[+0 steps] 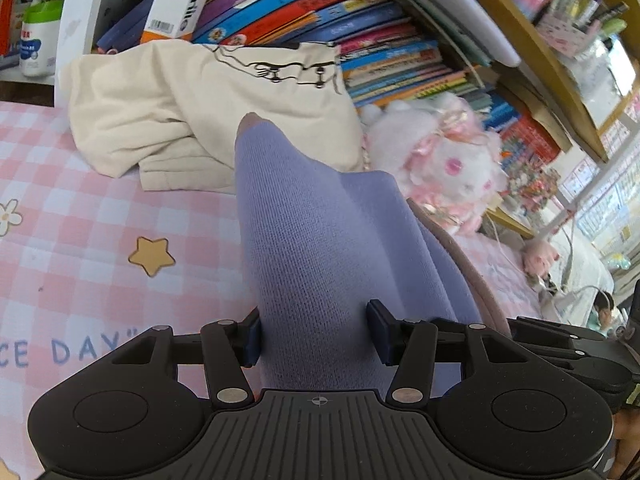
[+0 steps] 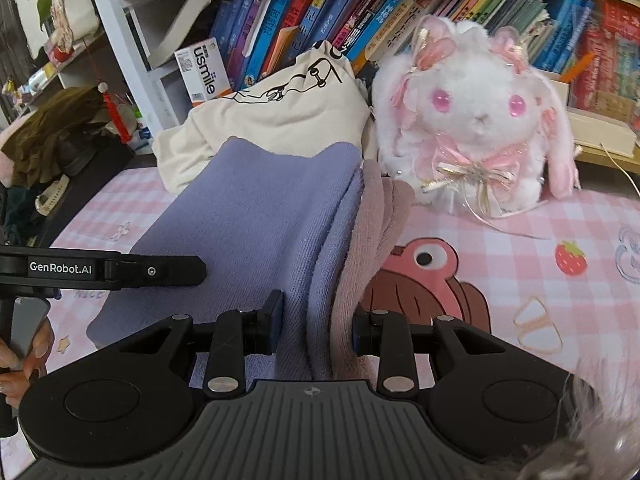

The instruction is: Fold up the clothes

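Observation:
A lavender knit garment (image 1: 320, 240) with a mauve-pink inner layer (image 2: 372, 216) is held up over the pink checked tablecloth (image 1: 80, 240). My left gripper (image 1: 316, 332) is shut on a thick fold of the lavender garment, which fills the gap between the pads. My right gripper (image 2: 318, 328) is shut on the bunched edge of the same lavender garment (image 2: 256, 216), lavender and mauve layers pressed together. The left gripper's finger (image 2: 160, 270) shows at the left of the right wrist view, over the cloth. A cream garment (image 2: 272, 120) lies crumpled behind.
A white and pink plush rabbit (image 2: 476, 120) sits at the back right. Rows of books (image 2: 320, 16) fill the shelf behind, with a white box (image 2: 204, 74) leaning there. A person's fingers (image 2: 24, 360) grip the left handle. A white tub (image 1: 38, 44) stands far left.

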